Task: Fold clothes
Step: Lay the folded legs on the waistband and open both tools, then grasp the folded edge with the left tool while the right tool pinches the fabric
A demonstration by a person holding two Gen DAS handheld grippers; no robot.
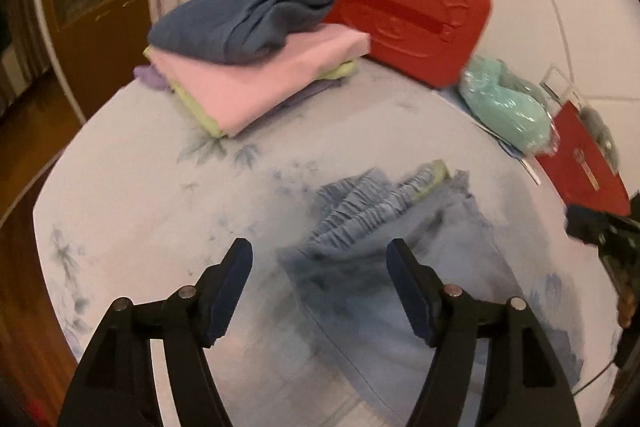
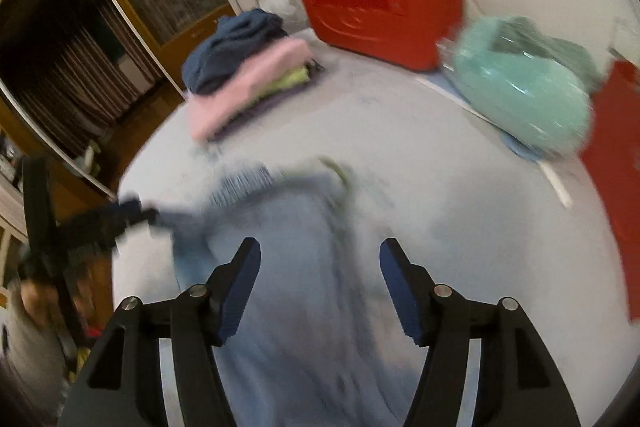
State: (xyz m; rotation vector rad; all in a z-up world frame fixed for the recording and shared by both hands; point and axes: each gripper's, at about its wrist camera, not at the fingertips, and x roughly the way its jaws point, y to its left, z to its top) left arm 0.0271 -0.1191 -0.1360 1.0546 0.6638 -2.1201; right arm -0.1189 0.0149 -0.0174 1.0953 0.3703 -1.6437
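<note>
- The left claw (image 1: 320,255) is open above the blue shorts (image 1: 372,223), holding nothing.
- The right claw (image 2: 320,255) is open too, over the same shorts (image 2: 288,227) on the bed (image 2: 440,207).
- The left view shows the gathered waistband sharply; the right view is blurry.
- Folded clothes (image 1: 256,67) sit beside a red case (image 1: 412,7).

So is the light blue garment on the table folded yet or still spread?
Partly folded: the light blue garment lies on the table, its gathered waistband bunched and creased, not squared like the stack.
</note>
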